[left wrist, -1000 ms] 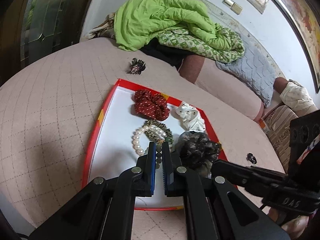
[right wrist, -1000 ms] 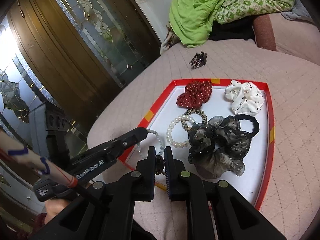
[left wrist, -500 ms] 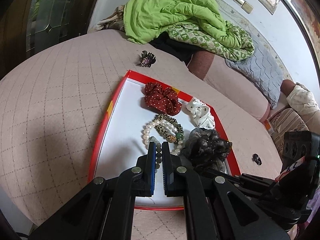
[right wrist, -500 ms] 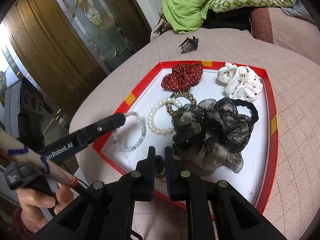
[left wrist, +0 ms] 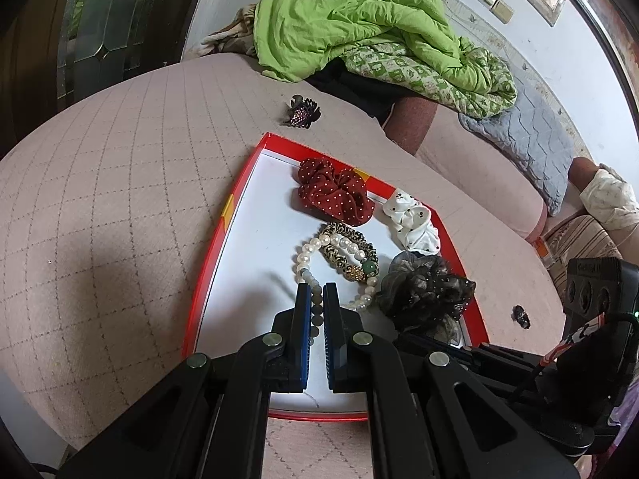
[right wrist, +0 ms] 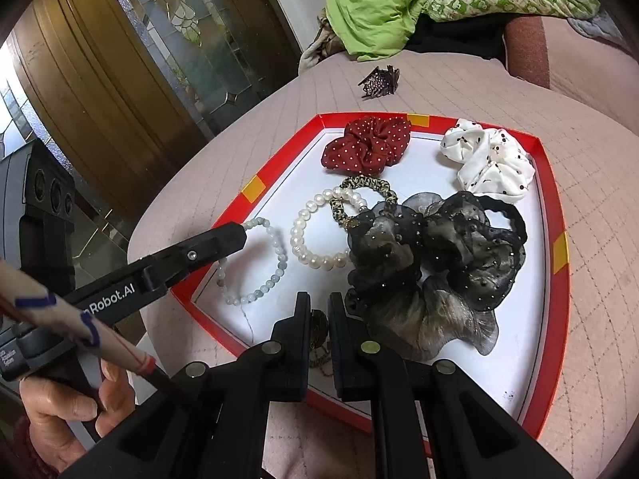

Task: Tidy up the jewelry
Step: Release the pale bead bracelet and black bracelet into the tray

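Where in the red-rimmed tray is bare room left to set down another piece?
Bare white floor runs along the tray's left rim, between the red scrunchie and pale bead bracelet. A second patch lies at the near right corner below the black scrunchie. The centre, around the pearl bracelet, is crowded.

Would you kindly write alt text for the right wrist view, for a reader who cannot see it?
Right gripper, shut on a small brownish trinket, over the near edge of a red-rimmed tray. The left gripper grips a pale bead bracelet lying in the tray beside a pearl bracelet, a leopard-print band and red, white and black scrunchies.
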### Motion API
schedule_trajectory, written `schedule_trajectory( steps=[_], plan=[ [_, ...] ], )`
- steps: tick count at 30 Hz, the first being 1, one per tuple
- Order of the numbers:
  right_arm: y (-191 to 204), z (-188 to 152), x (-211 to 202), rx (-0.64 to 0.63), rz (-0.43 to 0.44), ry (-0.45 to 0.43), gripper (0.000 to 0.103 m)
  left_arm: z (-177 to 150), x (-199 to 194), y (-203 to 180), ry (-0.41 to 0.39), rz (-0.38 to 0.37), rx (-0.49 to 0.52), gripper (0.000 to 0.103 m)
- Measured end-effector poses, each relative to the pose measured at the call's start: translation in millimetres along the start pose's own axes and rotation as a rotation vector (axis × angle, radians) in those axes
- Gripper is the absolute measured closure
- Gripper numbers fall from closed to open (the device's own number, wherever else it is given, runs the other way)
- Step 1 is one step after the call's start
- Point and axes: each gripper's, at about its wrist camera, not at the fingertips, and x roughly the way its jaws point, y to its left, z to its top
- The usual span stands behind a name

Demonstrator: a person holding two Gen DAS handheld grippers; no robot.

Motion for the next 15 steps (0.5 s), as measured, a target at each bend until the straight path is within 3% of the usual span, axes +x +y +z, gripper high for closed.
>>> schedule_trajectory(
  steps=[15],
  plan=[
    [-16.9,8.9,13.7,0.022,-0.064,0.008,0.093,-1.3,6.4,-5.5,0.013,0.028,0.034,0.098]
  ],
)
